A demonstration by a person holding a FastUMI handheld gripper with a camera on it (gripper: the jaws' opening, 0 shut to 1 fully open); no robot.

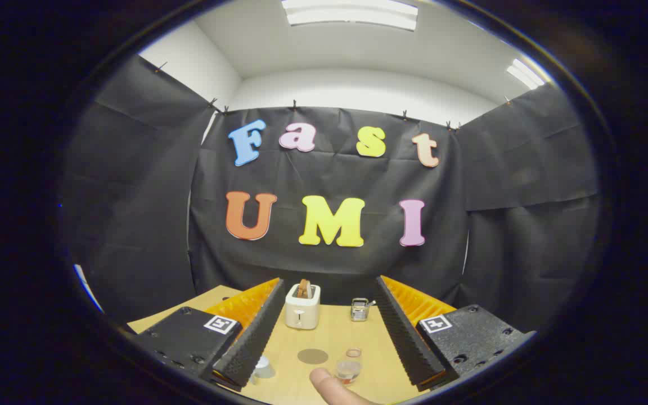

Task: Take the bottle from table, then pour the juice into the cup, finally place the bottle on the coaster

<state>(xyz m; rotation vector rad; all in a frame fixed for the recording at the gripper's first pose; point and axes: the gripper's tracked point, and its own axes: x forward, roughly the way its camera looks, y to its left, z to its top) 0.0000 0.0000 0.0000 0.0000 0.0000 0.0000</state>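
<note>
gripper (327, 332): fingers wide apart, holding nothing
cup (349, 369): low between fingers, beside coaster (313, 356)
toaster (302, 306): beyond fingers

Tool (327, 332) fingers spread apart, cup (349, 368), coaster (313, 356) and toaster (302, 306) between them.

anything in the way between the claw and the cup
Yes. A person's fingertip sits on the table just on the near side of the cup, between the fingers of the open claw. Whether it touches the cup is unclear. Nothing else visible blocks the way.
</note>
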